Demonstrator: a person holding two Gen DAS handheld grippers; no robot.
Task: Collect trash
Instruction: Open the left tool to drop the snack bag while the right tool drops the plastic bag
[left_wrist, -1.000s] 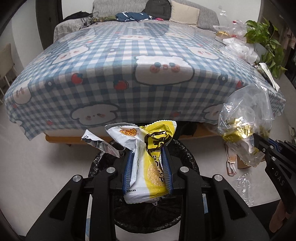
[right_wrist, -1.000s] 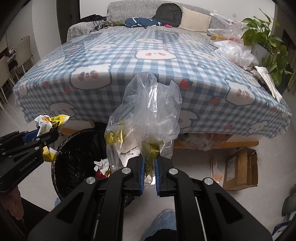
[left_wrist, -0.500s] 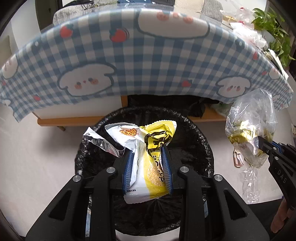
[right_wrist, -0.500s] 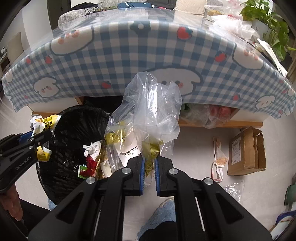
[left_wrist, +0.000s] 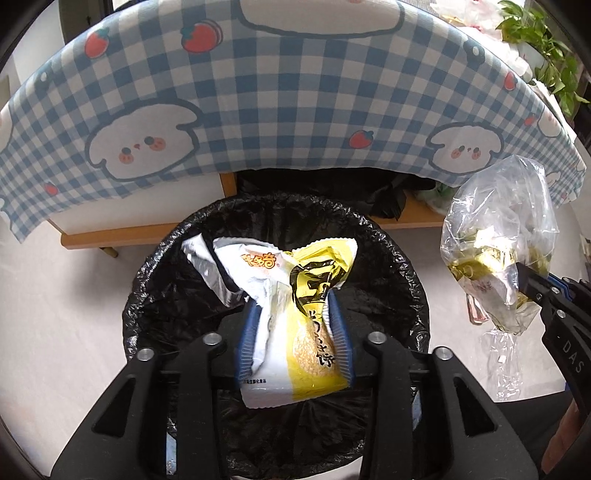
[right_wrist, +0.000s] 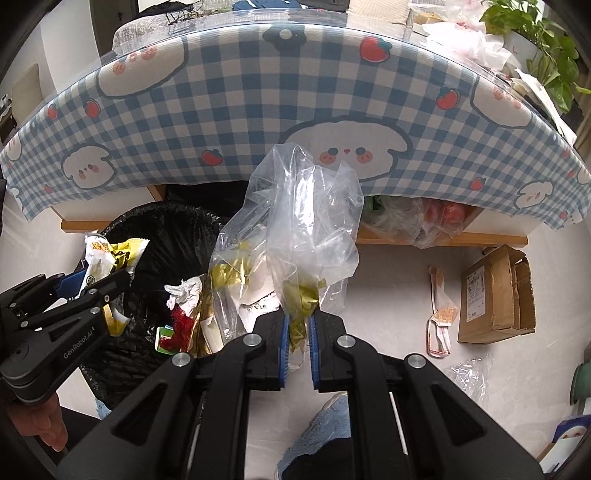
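Below, pale floor (right_wrist: 388, 280), checked tablecloth (left_wrist: 280, 110), left tongs (left_wrist: 293, 314) clamping snack wrapper (left_wrist: 295, 332), right tongs (right_wrist: 298, 325) pinching clear bag (right_wrist: 295, 221).

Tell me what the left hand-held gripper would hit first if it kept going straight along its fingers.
Probably the black liner of the trash bin. The left hand-held gripper, shut on the yellow snack wrapper, points into its opening. Depth inside is unclear.

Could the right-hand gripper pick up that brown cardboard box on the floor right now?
Probably not as things stand. The right gripper is shut on a clear plastic bag of scraps, so nothing more fits in. The brown cardboard box lies uncovered on the floor, so the path looks free.
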